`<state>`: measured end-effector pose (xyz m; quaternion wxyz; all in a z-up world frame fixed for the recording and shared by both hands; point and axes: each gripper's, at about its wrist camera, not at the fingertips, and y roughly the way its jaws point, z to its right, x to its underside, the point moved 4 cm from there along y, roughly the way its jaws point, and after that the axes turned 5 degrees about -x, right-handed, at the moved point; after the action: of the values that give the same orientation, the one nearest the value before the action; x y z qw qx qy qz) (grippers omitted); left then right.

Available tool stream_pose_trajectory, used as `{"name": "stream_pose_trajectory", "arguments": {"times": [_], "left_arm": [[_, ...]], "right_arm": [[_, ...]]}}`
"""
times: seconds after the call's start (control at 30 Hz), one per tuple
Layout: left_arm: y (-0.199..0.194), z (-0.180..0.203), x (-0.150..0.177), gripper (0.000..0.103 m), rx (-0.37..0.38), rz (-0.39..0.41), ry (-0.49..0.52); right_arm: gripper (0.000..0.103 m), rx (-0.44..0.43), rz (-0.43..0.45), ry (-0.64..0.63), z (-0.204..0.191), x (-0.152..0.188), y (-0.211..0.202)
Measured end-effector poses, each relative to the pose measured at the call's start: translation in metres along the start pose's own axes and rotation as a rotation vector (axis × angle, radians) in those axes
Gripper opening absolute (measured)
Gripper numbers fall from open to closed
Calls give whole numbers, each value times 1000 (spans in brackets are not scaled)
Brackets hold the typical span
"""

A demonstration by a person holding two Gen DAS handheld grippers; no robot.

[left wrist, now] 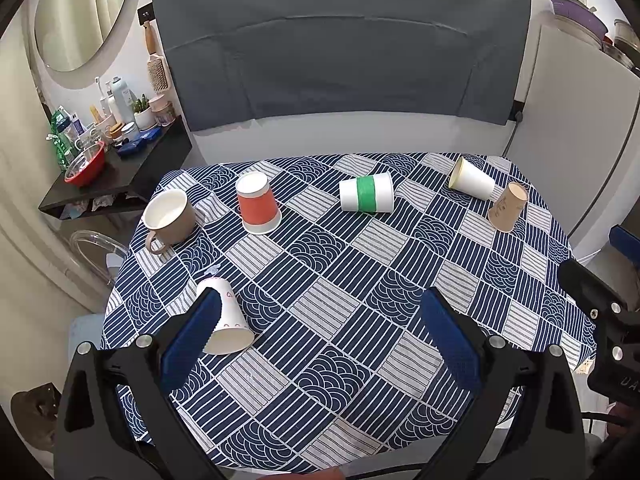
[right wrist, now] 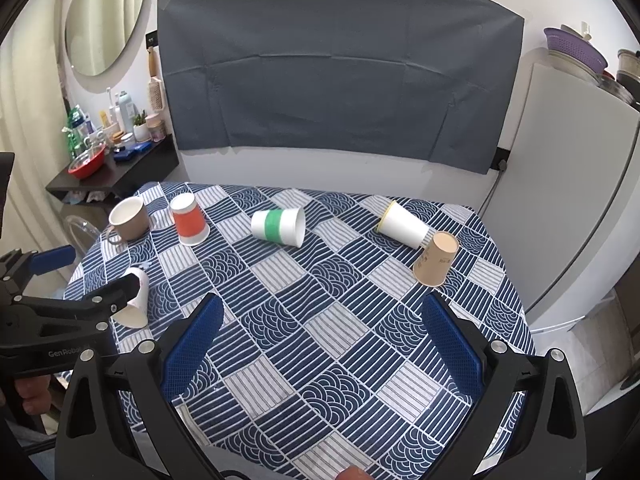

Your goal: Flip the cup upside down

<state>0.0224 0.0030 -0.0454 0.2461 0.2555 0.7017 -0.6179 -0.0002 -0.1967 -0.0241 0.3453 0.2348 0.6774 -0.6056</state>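
Note:
Several cups sit on the patterned tablecloth. A white cup with a green band lies on its side. A plain white cup lies on its side at the right. An orange cup, a brown paper cup and a small white cup stand upside down. A tan mug stands upright. My left gripper is open and empty, its left finger beside the small white cup. My right gripper is open and empty above the table's near middle.
A black shelf with bottles and a red bowl stands left of the table. A white fridge stands on the right. A grey cloth hangs on the wall behind. The left gripper's body shows in the right wrist view.

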Motion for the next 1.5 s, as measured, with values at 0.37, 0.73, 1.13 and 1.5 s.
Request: {"name": "stream_pose_trajectory", "arguments": {"times": [0.37, 0.73, 1.13, 1.5], "left_arm": [[3, 1, -3, 97, 6, -12, -1], [5, 3, -7, 97, 4, -26, 3], [8, 2, -14, 97, -13, -29, 0], [20, -3, -17, 97, -31, -57, -11]], "right_arm": [[95, -8, -4, -7, -1, -3, 2], [95, -8, -5, -9, 0, -5, 3], [95, -20, -14, -12, 2, -7, 8], [95, -51, -56, -21, 0, -9, 25]]}}
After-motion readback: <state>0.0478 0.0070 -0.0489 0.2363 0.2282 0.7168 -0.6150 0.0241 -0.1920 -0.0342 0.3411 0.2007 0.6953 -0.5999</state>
